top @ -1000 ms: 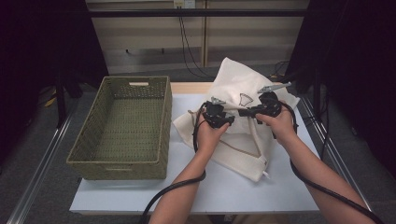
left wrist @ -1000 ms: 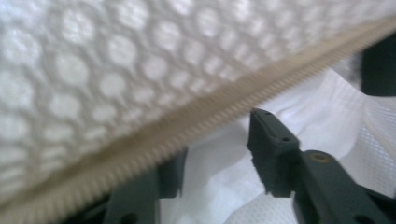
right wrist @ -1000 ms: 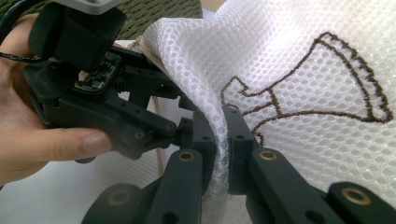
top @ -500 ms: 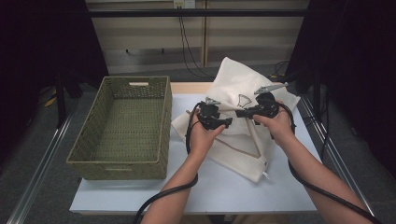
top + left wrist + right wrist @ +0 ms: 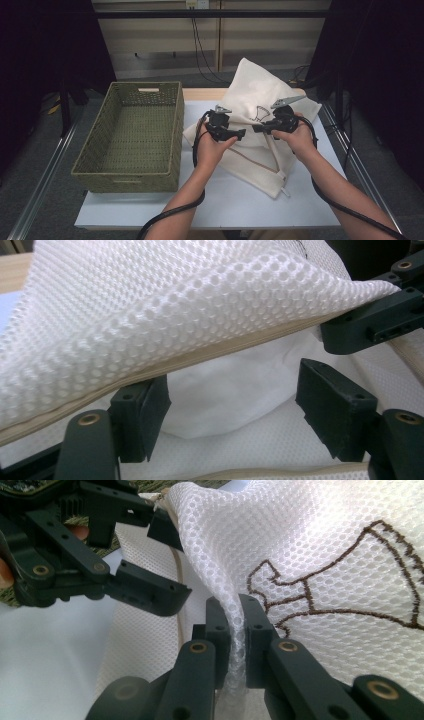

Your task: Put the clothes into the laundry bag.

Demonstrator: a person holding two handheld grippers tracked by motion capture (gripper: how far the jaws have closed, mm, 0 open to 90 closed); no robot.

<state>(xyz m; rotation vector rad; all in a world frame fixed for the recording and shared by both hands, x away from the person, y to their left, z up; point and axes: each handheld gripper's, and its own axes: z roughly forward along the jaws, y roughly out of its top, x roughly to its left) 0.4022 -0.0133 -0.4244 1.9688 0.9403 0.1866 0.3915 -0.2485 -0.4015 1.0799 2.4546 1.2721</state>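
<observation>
So the right gripper (image 5: 235, 630) is clenched on the mesh bag (image 5: 260, 95), lifting its top layer; the left gripper (image 5: 230, 390), jaws just opening, has released it. The basket (image 5: 100, 165) is unfilled.

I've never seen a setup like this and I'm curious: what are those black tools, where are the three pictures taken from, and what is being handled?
A person holds two hand-operated clamps. The high view looks down on the table; the other two views come from cameras riding on each clamp. On the table lie a woven basket and a white mesh bag with brown stitching. The right gripper is shut on a fold of the bag. The left gripper has just been opening: its jaws stand apart, with the bag's edge draped over one and no pinch.
</observation>
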